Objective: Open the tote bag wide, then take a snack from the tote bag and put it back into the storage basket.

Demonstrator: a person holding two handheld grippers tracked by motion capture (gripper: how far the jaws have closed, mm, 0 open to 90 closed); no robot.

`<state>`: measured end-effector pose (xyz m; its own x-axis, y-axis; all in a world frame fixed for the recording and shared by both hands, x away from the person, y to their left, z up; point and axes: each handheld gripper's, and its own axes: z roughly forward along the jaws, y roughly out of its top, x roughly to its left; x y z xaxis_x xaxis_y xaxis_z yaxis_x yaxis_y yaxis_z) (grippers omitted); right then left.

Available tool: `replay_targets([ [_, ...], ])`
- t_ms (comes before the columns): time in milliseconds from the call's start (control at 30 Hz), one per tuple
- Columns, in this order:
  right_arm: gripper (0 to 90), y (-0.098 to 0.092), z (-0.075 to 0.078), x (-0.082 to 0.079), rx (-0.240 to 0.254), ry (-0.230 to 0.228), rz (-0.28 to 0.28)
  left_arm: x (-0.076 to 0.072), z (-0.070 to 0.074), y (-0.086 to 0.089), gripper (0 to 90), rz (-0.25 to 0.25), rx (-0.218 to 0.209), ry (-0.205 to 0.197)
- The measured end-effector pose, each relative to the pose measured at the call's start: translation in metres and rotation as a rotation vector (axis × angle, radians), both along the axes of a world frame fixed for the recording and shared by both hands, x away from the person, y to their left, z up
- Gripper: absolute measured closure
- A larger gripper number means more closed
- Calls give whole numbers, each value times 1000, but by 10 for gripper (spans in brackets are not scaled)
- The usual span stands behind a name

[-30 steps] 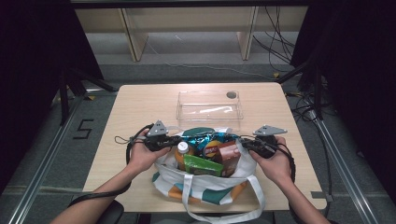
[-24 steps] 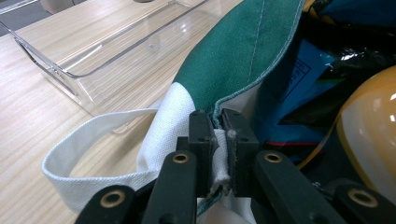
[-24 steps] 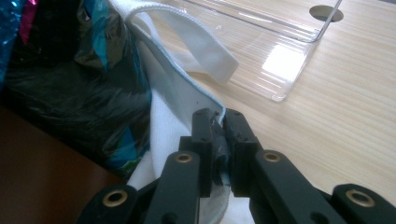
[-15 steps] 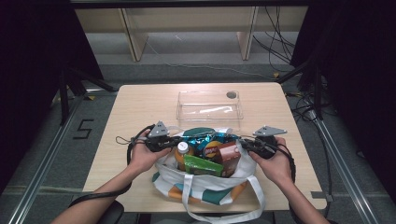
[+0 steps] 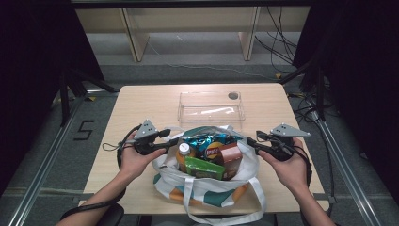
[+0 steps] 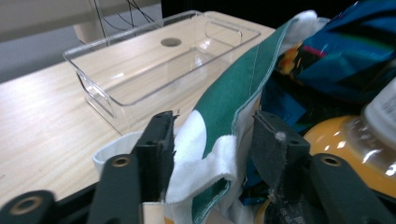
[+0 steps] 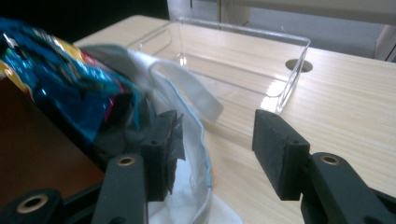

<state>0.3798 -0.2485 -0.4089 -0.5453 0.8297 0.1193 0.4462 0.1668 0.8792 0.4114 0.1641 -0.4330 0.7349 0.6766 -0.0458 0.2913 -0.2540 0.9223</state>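
Note:
A white, green and orange tote bag [image 5: 207, 190] stands at the table's near edge, packed with an orange juice bottle [image 5: 184, 153], a green box [image 5: 203, 167], a brown box [image 5: 230, 157] and a blue chip bag [image 5: 207, 141]. My left gripper [image 5: 175, 140] is at the bag's left rim. Its jaws have just been opening, and the rim fabric [image 6: 229, 98] hangs loosely between them [image 6: 212, 140]. My right gripper [image 5: 249, 141] is at the right rim. Its jaws have also just been opening, and the rim [image 7: 187, 116] lies against one jaw only [image 7: 215, 144].
An empty clear plastic tray [image 5: 211, 106] sits just beyond the bag on the wooden table [image 5: 141, 103], with a round hole [image 5: 232, 96] in the tabletop behind it. Cables trail from both grippers. Dark curtains flank the table.
Both grippers' jaws have opened off the bag's rim, and both hands have lifted slightly. The bag stays in place.

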Motion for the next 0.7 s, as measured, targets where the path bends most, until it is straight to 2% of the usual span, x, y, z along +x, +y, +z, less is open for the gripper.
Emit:
replay_targets([
  [67,492,-2,3,1,-7,-38,7,-1,0,0,436,7,-4,4],
  [100,490,-2,6,0,-8,-44,7,-1,0,1,422,13,-4,5],
  [133,490,-1,7,-1,24,-36,5,-1,0,1,415,22,-9,8],
  [167,490,-1,9,-2,22,-37,-8,-1,0,2,404,30,-14,9],
  [233,490,-2,9,1,17,-70,11,0,0,4,392,31,-20,6],
  [300,491,-3,11,0,16,-56,0,1,0,5,390,38,-22,8],
  [433,492,-2,12,-1,24,-72,8,1,1,5,384,47,-17,4],
  [533,492,0,18,-6,51,-56,-2,1,2,4,377,49,-23,5],
  [600,491,0,20,-4,45,-91,14,0,3,4,372,47,-22,3],
  [633,490,1,22,-7,53,-73,7,0,2,5,369,47,-23,3],
  [700,489,2,23,-7,46,-93,18,0,2,5,366,53,-23,10],
])
